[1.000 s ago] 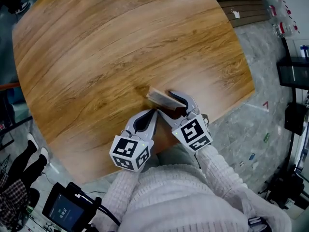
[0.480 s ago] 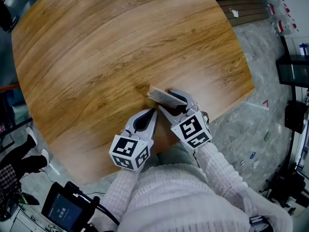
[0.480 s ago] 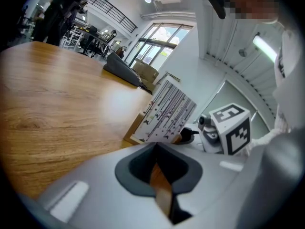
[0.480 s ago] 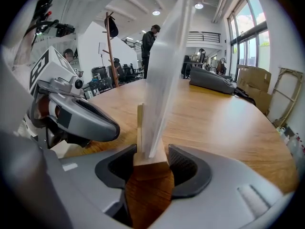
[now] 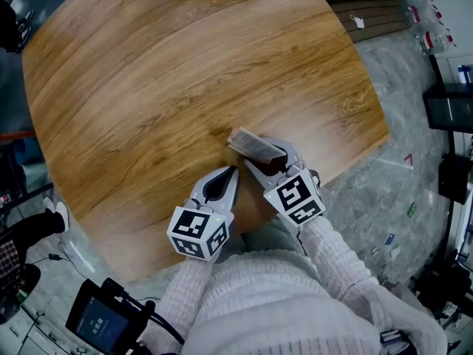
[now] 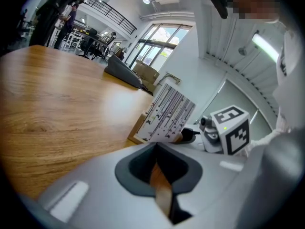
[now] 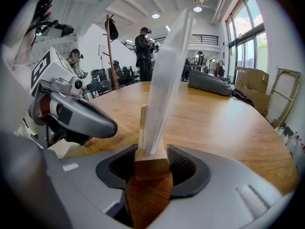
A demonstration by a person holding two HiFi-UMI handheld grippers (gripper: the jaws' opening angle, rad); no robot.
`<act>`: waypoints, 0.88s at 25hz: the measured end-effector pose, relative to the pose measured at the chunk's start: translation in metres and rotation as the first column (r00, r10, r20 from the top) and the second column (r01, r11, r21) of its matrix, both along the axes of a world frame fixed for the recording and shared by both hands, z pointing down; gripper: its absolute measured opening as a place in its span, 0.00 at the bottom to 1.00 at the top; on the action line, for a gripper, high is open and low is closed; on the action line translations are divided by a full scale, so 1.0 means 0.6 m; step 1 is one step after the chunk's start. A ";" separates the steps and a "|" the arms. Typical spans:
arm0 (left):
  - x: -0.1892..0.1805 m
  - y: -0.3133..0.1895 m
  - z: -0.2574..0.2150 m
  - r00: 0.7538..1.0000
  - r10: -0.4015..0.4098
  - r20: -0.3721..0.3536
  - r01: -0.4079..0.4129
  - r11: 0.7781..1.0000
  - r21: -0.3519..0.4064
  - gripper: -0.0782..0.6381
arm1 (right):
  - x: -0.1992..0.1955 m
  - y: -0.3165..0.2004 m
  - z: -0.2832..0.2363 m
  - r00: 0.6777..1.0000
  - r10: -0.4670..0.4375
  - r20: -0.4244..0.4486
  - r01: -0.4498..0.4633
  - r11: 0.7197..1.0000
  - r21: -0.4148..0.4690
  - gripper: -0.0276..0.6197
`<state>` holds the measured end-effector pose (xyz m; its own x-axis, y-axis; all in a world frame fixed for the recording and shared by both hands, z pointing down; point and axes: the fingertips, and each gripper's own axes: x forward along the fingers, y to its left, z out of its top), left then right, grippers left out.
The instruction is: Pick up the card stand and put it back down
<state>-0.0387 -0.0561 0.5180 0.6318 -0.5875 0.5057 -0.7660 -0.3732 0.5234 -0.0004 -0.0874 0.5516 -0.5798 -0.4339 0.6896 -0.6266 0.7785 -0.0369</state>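
Jaws of the right hand-held gripper have just been closing and now clamp the wooden base of the card stand, which stands on the table near its front edge. Judged from this, the lift comes next. The left hand-held gripper sits beside it, jaws together and empty.

Rounded wood-grain bench fills the head view. Grey stone-look floor from 2 to 5 o'clock, slatted wood panel at 1. Right gripper view: tall windows at 2 o'clock, round ceiling lights at 12, white wall and coat stand at 10, cardboard boxes at 3.
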 end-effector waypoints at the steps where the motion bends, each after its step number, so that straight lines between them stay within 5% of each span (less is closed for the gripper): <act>1: -0.001 0.001 -0.001 1.000 0.000 0.001 0.000 1.000 0.002 0.12 | 0.001 0.001 -0.002 1.000 0.006 0.005 -0.006 1.000 -0.001 0.35; 22: 0.002 -0.007 -0.087 0.999 0.029 0.034 -0.033 0.990 0.138 0.12 | 0.008 -0.018 -0.106 0.994 0.048 0.096 -0.061 0.988 0.140 0.32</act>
